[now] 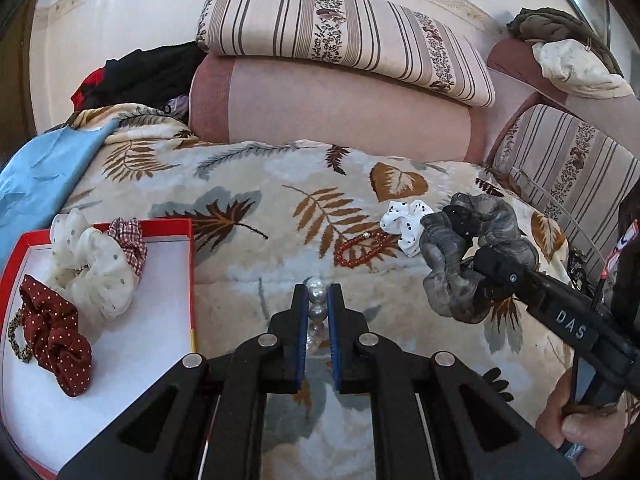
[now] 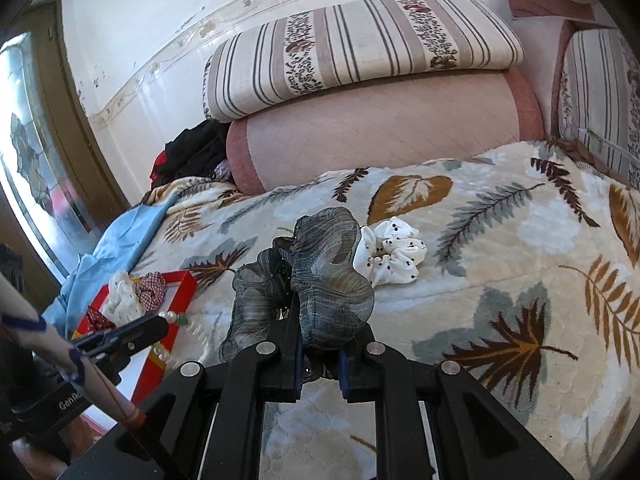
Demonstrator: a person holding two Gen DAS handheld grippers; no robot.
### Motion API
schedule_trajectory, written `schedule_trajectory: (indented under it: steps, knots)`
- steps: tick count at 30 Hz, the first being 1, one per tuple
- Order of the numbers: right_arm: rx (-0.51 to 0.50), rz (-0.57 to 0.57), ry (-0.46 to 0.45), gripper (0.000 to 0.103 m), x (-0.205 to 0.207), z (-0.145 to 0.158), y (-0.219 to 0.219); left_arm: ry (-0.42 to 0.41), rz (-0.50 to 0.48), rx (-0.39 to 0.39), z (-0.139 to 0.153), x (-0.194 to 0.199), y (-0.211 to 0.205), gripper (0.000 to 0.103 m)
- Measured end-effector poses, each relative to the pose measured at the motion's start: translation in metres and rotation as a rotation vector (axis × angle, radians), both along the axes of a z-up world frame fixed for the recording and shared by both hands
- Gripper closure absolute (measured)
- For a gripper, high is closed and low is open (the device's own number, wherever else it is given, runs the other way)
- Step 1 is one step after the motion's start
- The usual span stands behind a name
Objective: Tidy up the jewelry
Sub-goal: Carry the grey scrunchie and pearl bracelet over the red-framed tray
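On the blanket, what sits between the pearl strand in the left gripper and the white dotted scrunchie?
In the left wrist view, a red bead bracelet lies on the leaf-print blanket between the pearl strand and the white dotted scrunchie, close beside the scrunchie.

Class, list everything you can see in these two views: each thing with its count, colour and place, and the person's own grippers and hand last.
box: 1, red, white inside, left on blanket
scrunchies in box: 3, cream, checked, maroon dotted
leopard band: 1, in box, left edge
grey scrunchie: 1, in right gripper
white scrunchie: 1, black-dotted, on blanket
bead bracelet: 1, red, on blanket
pearl string: 1, white, in left gripper
blanket: 1, leaf-patterned
cushions: striped, behind
blue cloth: 1, left
left gripper: shut on pearls
right gripper: shut on scrunchie
hand: 1, holding right gripper
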State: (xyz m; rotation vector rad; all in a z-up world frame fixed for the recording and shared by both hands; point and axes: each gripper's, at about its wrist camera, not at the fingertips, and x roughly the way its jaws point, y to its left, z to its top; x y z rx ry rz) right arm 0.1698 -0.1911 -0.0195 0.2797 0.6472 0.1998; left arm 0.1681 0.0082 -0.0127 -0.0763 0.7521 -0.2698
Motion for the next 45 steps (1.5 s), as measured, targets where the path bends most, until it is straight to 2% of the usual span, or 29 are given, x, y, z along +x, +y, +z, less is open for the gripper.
schedule_trajectory:
  steps: [11,26,45]
  knots:
    - [-0.013,0.029,-0.005,0.089,-0.002,-0.001,0.007,-0.025,0.017,0.047,-0.001,0.001,-0.004,0.094]
    - [-0.040,0.034,-0.037,0.089,-0.006,0.002,0.013,-0.144,0.025,0.183,0.007,-0.014,-0.017,0.094]
    - [-0.067,0.050,-0.065,0.089,-0.011,0.005,0.022,-0.173,0.034,0.184,0.015,-0.018,-0.013,0.094]
